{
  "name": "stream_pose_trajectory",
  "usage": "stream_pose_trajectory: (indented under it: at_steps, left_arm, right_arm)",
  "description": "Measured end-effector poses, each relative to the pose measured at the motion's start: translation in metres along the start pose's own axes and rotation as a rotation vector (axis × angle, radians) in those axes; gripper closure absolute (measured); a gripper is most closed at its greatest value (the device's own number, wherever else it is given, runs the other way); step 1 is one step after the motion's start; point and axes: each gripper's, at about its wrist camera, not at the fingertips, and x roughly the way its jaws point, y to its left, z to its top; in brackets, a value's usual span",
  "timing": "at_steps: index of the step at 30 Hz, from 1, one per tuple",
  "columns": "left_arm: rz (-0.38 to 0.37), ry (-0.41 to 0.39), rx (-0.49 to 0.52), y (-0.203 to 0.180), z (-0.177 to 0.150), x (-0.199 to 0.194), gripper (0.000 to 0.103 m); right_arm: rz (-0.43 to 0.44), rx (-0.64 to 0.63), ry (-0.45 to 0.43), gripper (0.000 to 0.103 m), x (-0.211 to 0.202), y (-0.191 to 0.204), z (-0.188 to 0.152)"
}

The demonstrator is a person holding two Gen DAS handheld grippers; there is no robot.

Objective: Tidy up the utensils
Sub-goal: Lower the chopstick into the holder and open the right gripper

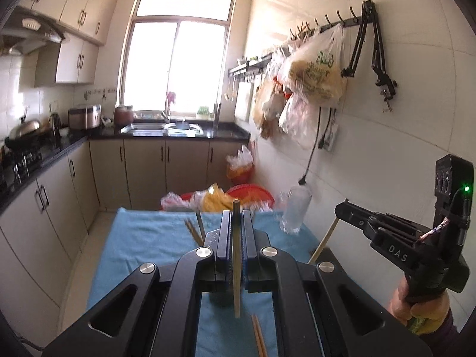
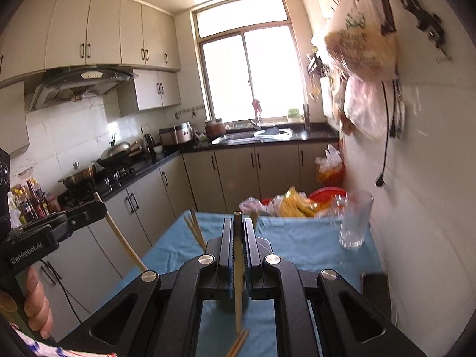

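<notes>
Pinching one chopstick apiece, the left gripper (image 1: pixel 236 223) and right gripper (image 2: pixel 238 226) each clamp a thin wooden chopstick (image 1: pixel 236 267) (image 2: pixel 238 282) at mid-length, centre frame. The sticks look light, stiff and smooth, likely to pivot or slip in the pads, so mid-shaft is the sound hold. More loose chopsticks (image 1: pixel 258 336) lie at lower centre on the blue-clothed bench (image 1: pixel 148 244). The glass (image 2: pixel 355 220) at right is blurred; the chopsticks' lower ends are partly cut off.

The blue tablecloth (image 2: pixel 297 247) lies mostly bare at centre frame. A clear glass (image 2: pixel 355 223) stands at its right edge against the wall; plastic bags (image 2: pixel 285 203) crowd the far edge, loose chopsticks (image 2: pixel 193 229) lie left.
</notes>
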Motion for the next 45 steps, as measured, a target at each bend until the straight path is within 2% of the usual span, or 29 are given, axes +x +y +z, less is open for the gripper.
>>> stream_pose_trajectory:
  at_steps: [3,8,12,17,21,29,35,36,38,39,42,45]
  left_arm:
    - [0.009,-0.016,-0.002,0.004,0.02,0.014,0.098]
    - [-0.004,0.019,-0.045,0.014,0.034,0.052,0.098]
    - [0.006,0.08,-0.058,0.019,0.025,0.093,0.098]
    - [-0.002,0.211,-0.088,0.028,-0.002,0.145,0.098]
    - [-0.005,0.256,-0.112,0.035,-0.019,0.161,0.098]
    - [0.016,0.21,-0.124,0.046,-0.022,0.142,0.095]
    - [0.033,0.171,-0.14,0.055,-0.028,0.114,0.075]
    - [0.038,0.162,-0.139,0.056,-0.029,0.109,0.073]
    - [0.05,0.144,-0.134,0.058,-0.031,0.098,0.069]
    - [0.06,0.131,-0.132,0.059,-0.033,0.091,0.065]
    - [0.095,0.095,-0.137,0.065,-0.041,0.071,0.051]
    - [0.138,0.083,-0.137,0.069,-0.051,0.055,0.048]
  right_arm:
    - [0.016,0.001,-0.027,0.097,0.008,0.003,0.022]
    - [0.024,0.016,-0.043,0.097,0.039,0.007,0.047]
    - [0.002,0.014,-0.019,0.097,0.071,0.008,0.041]
    - [0.016,0.047,0.083,0.097,0.119,0.001,0.019]
    - [0.037,0.077,0.156,0.097,0.15,-0.009,0.005]
    - [0.042,0.133,0.224,0.097,0.199,-0.025,0.0]
    - [0.054,0.143,0.25,0.096,0.223,-0.024,0.003]
    - [0.057,0.144,0.247,0.094,0.225,-0.024,0.003]
    - [0.064,0.138,0.246,0.073,0.226,-0.021,0.004]
    - [0.062,0.135,0.239,0.069,0.224,-0.02,0.004]
    - [0.06,0.119,0.226,0.067,0.217,-0.017,0.004]
    - [0.065,0.119,0.226,0.067,0.203,-0.017,0.0]
